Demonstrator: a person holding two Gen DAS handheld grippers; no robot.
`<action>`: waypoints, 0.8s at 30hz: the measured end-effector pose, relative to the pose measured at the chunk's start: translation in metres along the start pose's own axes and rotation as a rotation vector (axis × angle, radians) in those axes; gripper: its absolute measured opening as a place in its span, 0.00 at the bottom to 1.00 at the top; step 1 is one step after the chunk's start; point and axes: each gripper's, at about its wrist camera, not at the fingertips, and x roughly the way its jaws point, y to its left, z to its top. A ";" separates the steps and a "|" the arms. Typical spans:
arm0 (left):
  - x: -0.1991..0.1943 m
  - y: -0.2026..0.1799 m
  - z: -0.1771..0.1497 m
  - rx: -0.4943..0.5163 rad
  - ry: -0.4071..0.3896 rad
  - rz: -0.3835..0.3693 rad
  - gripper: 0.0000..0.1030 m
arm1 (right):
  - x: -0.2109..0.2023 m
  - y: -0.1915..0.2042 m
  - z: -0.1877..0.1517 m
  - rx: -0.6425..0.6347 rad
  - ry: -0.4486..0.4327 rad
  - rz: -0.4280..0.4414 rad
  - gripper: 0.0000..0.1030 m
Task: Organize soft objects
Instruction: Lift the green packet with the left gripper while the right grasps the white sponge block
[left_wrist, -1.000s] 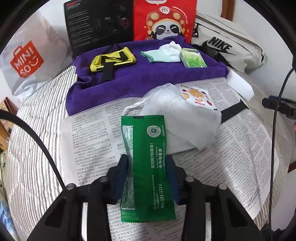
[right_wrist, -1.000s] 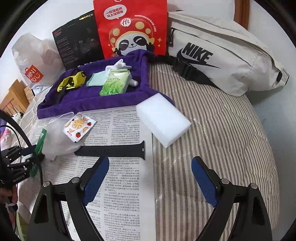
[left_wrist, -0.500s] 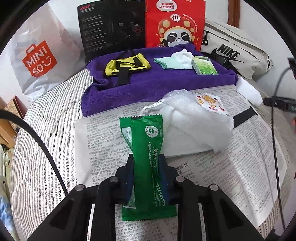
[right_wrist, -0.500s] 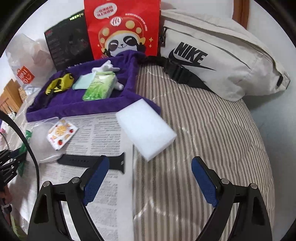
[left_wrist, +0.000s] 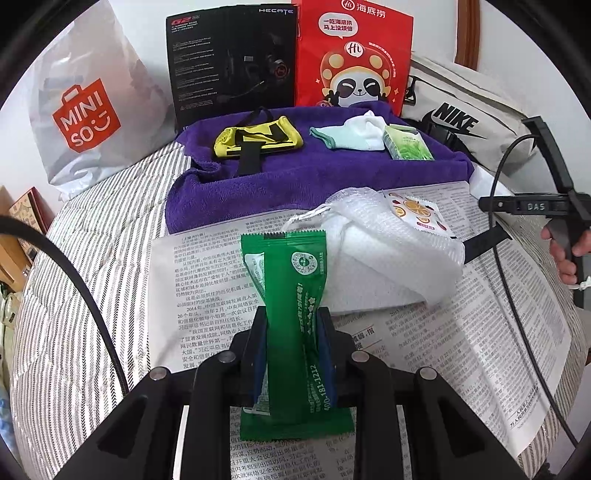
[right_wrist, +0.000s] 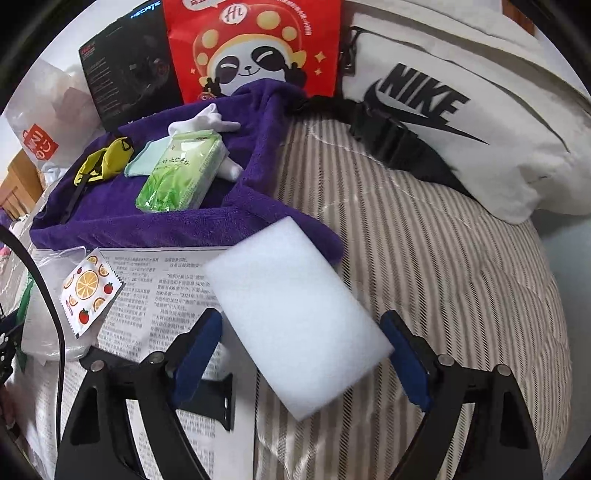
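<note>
Left gripper (left_wrist: 291, 350) had clamped onto green packet (left_wrist: 291, 325), lifted off newspaper (left_wrist: 207, 280). Right gripper (right_wrist: 303, 350), jaws spread, had closed in on white sponge (right_wrist: 295, 314). Purple towel (left_wrist: 295, 181) likely both drop-offs.

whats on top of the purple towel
On the purple towel lie a yellow-and-black pouch, a mint and white sock and a green tissue pack, which partly covers the sock; whatever is under the towel is hidden.
</note>
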 end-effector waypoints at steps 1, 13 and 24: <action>0.000 0.000 0.000 0.001 0.000 0.002 0.24 | 0.001 0.000 0.000 -0.002 -0.006 -0.001 0.83; 0.001 -0.003 0.000 0.004 0.001 0.006 0.23 | -0.009 0.008 -0.005 -0.051 -0.058 0.013 0.63; -0.010 0.022 -0.001 -0.031 0.025 -0.011 0.18 | -0.050 0.014 -0.010 -0.050 -0.079 0.018 0.63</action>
